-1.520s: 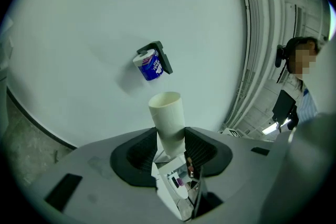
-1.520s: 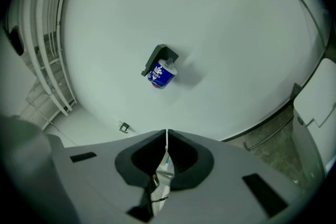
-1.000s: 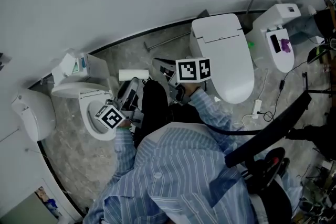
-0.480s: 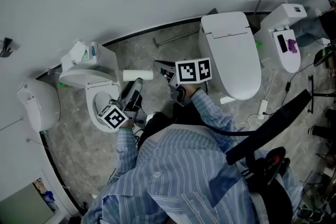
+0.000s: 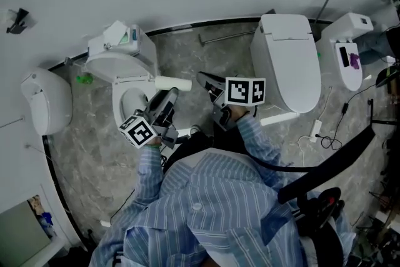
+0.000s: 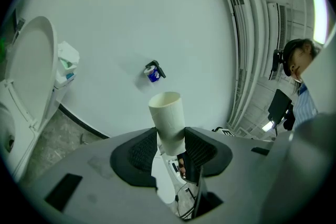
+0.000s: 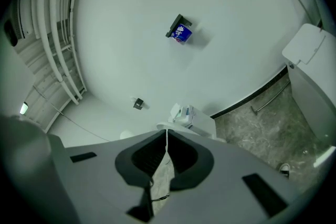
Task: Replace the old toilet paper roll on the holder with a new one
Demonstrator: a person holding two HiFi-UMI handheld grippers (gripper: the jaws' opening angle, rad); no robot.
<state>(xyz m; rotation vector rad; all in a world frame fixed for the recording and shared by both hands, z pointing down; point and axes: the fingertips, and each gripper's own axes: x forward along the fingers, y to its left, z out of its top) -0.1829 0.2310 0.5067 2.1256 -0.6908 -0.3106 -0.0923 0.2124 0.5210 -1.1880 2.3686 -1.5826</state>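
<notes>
roll: white toilet paper roll [image 6: 167,113] held off the floor, poking out past the left gripper [image 5: 167,97]
left fingers: clamped on the roll's sides
right gripper [image 7: 167,136]: fingers together, nothing in them
holder [image 7: 181,32]: up on the wall, something blue in it
toilet [image 5: 119,69]: lid up, just beside the roll

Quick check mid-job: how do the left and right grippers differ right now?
The left gripper's jaws stand apart, clamped on a white roll; the right gripper's jaws are shut together with nothing between them. In the head view, the left gripper is by the open toilet and the right gripper is by the closed-lid toilet. Both face the wall with the holder.
</notes>
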